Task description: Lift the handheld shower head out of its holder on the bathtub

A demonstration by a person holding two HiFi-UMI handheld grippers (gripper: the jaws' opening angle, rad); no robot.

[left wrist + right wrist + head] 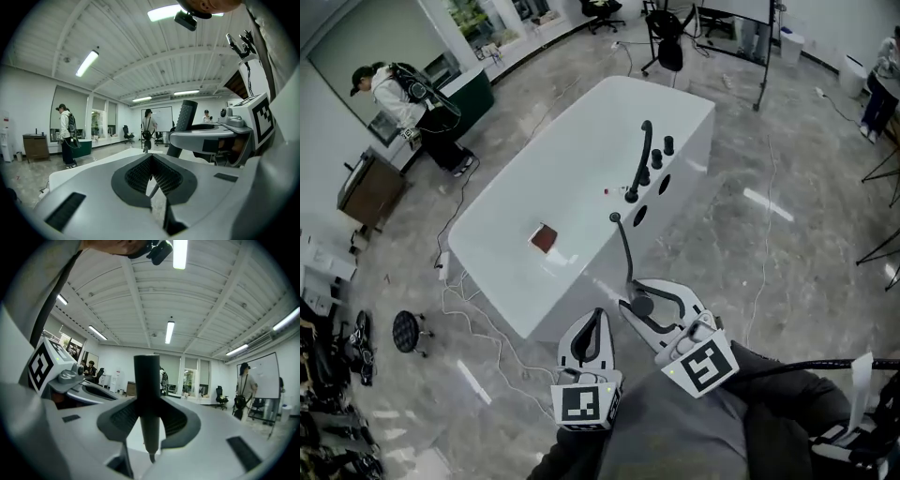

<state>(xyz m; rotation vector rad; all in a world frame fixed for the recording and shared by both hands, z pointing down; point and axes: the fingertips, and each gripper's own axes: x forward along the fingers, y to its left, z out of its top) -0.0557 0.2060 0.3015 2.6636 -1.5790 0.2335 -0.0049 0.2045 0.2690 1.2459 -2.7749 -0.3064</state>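
Bright even light from ceiling tubes [169,332], glare streaks on floor [769,204]; fisheye edges dark, near parts soft

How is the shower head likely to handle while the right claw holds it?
The shower head looks a stiff, smooth rod, so it may twist in the right claw. Its hose runs back to the tub, so it will probably tug when pulled away.

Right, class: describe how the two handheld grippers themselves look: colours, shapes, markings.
The left gripper and right gripper have pale grey shells, their two jaws lined with black ribbed pads. Each carries a white cube printed with black square markers. A black cable trails off by the right one.
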